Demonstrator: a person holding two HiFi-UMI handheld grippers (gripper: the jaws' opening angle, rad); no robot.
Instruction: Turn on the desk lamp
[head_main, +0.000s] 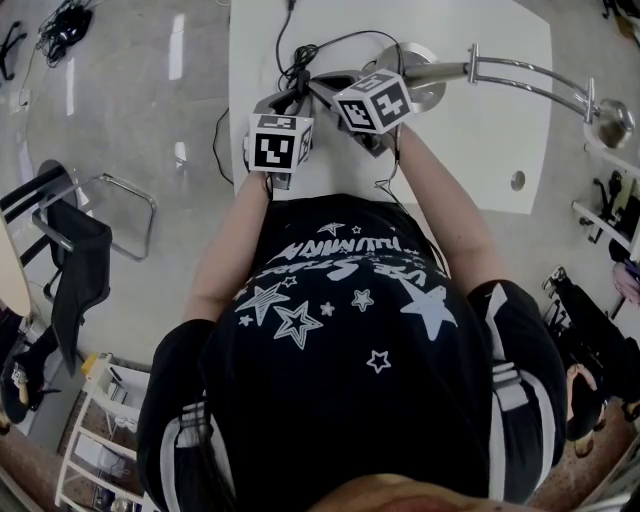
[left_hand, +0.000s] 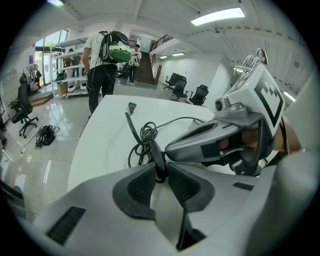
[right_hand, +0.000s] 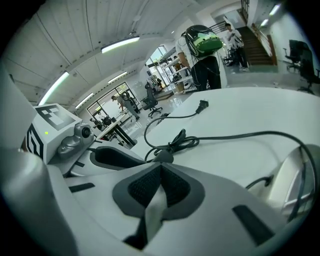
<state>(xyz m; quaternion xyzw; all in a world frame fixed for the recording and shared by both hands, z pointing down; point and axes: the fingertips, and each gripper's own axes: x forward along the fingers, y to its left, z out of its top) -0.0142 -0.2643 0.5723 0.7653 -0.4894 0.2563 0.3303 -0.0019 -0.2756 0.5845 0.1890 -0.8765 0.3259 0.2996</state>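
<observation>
Black inline switch (left_hand: 159, 161), likely light and rigid on its limp cord (left_hand: 142, 134), sits pinched in the left tool (left_hand: 161, 172), with the right tool (right_hand: 160, 167), pressed together, at its 3 o'clock.

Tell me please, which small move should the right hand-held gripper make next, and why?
Probably the right hand-held gripper should press its shut tips onto the cord switch, just ahead of them; the left hand-held gripper clamps that switch steady.
</observation>
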